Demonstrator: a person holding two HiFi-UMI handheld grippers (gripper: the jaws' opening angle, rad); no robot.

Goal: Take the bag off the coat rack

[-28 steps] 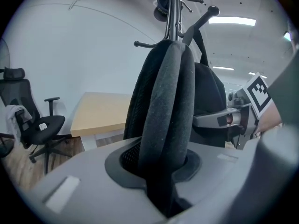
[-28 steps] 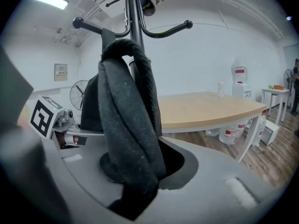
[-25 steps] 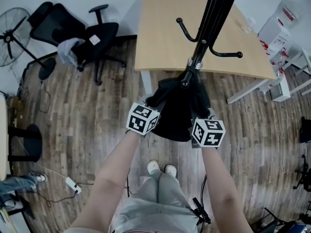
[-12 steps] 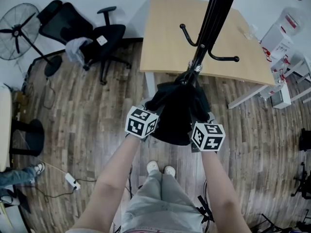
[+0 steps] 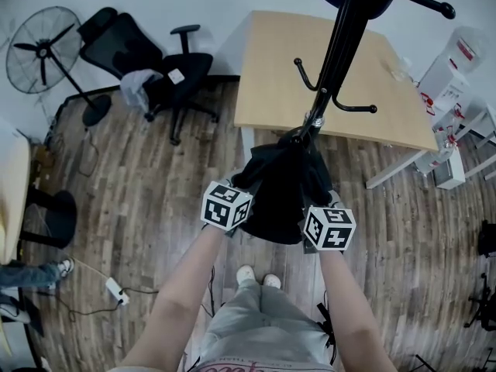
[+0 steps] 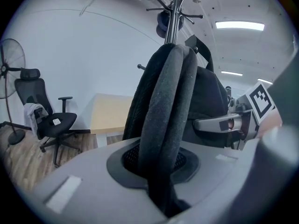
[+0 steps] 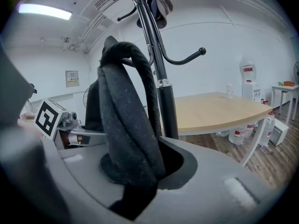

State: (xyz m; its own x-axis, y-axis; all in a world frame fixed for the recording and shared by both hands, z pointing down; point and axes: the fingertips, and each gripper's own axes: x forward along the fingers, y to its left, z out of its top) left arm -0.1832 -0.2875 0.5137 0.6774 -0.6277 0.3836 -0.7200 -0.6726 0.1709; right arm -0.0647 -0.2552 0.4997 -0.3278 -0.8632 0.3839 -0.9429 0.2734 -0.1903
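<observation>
Two straps (image 6: 163, 106) | left gripper (image 6: 161, 183) fingers clamp one strap | right gripper (image 7: 135, 178) fingers clamp other | one bag (image 5: 280, 196) | one coat rack (image 5: 339, 53)

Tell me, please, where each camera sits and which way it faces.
Head view: on the person's head, facing down at the coat rack, black bag, forearms, legs, left tool and right tool.
Left gripper view: on the left tool, facing up along its jaws, shut on a bag strap.
Right gripper view: on the right tool, likewise, shut on the other strap.
Shared: both gripper views show coat rack, table and the other tool.
</observation>
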